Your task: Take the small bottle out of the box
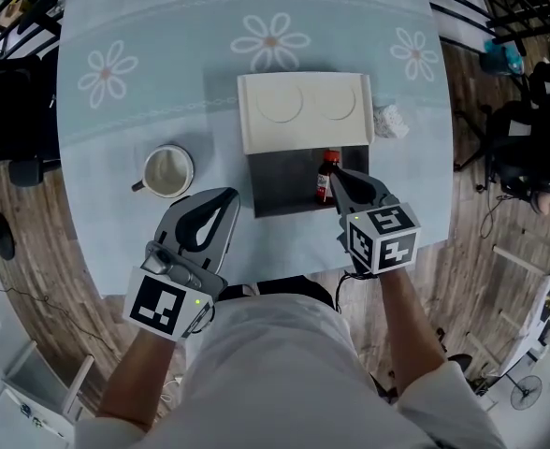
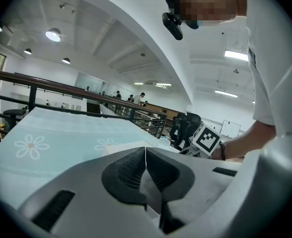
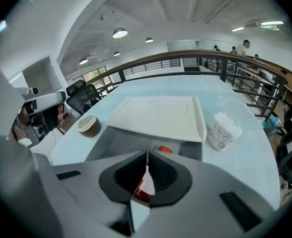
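The small bottle (image 1: pixel 326 176) sits at the right side of the box (image 1: pixel 280 195), centre frame. The right gripper (image 1: pixel 337 175) hovers at it with jaws pressed together. The left gripper (image 1: pixel 229 195), lower left, is closed too. Spread the 2 right jaws first, then straddle the bottle's neck.

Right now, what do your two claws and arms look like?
The left claw and right claw are pale grey shells with black ribbed pads inside. Behind each sits a white cube with black square markers: left cube, right cube. The person wears a white short-sleeved shirt.
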The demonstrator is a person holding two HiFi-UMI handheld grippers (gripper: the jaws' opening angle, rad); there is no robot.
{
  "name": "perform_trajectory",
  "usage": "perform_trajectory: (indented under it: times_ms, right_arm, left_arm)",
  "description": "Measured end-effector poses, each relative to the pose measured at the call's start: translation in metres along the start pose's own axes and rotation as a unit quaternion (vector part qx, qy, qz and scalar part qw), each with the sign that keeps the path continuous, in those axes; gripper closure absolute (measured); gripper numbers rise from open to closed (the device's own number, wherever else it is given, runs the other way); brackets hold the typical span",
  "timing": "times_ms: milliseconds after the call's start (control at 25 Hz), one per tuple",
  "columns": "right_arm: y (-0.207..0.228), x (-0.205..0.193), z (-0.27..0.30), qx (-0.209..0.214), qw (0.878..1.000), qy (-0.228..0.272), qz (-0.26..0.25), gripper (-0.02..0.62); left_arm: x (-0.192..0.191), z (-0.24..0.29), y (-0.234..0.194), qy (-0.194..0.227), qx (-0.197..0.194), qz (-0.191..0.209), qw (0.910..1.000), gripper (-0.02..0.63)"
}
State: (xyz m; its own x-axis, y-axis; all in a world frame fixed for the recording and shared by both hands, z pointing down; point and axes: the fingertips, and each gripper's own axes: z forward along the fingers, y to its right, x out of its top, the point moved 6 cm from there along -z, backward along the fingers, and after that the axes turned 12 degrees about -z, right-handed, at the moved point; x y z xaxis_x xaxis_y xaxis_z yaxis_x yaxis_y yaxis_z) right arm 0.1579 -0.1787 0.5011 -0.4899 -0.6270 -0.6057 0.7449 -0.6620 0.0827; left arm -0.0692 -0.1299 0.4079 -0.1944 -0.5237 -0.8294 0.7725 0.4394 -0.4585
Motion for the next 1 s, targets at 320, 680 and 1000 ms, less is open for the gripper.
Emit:
perform_trajectory:
  times_ms: [320, 680, 1000]
  right_arm:
    - [-0.001, -0.003, 0.007, -0.012, 1.000, -0.024, -0.014, 0.571]
    - [-0.001, -0.006, 0.011, -0.026, 0.999, -0.044, -0.013, 0.491]
    - [0.000, -0.012, 0.021, -0.027, 0.997, -0.068, -0.015, 0.394]
  left_arm:
    - [-0.003, -0.003, -0.002, -0.001, -0.003, -0.005, 1.0000, 0.584]
    - [-0.001, -0.009, -0.006, 0.002, -0.006, -0.005, 1.0000, 0.584]
    - [-0.003, -0.014, -0.009, 0.003, -0.004, -0.005, 1.0000, 0.584]
